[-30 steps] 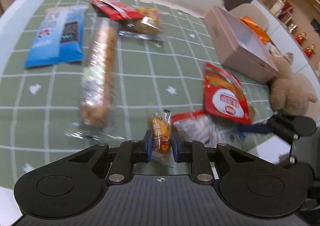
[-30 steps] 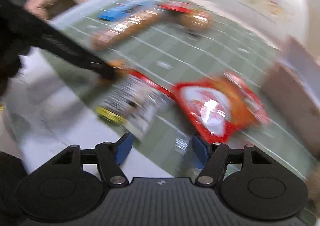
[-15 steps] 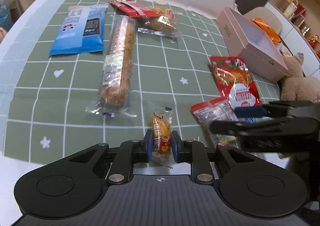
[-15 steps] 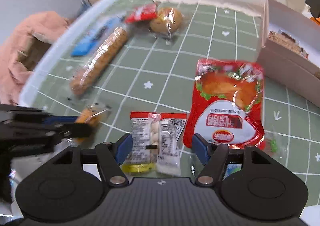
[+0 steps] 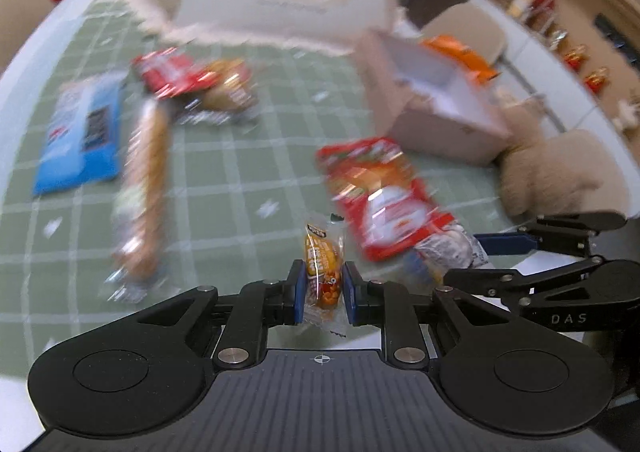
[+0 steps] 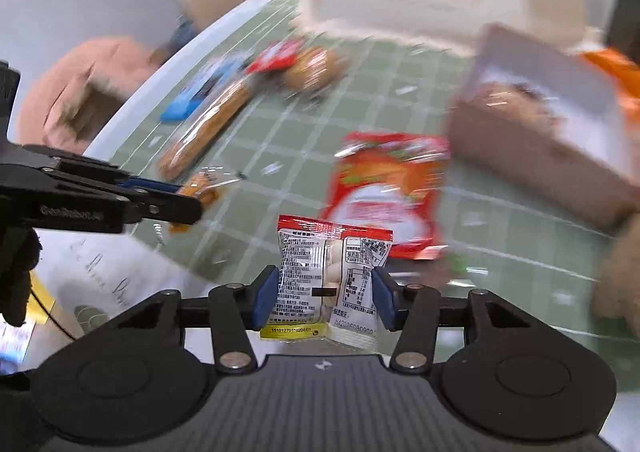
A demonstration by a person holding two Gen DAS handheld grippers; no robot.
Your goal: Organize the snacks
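Pink box (image 5: pixel 440 108): sitting open at the far right of the green checked cloth (image 5: pixel 248 172); probably stiff card, and judged the likely place for the snacks.
Red pouch (image 5: pixel 380 192): lying flat between the box and both grippers; probably limp and slick, best taken by an edge.
White packet (image 6: pixel 332 272): hanging in the right gripper (image 6: pixel 324 298), whose fingers are pressing both its sides; light, crinkly film, likely to slip if squeezed loosely.
Orange sausage snack (image 5: pixel 323 272): standing pinched upright in the left gripper (image 5: pixel 323 292); small, light and soft.
Views: the right camera is showing the box's contents, though blurred; only the left is showing the blue wrapper (image 5: pixel 80 140) whole.
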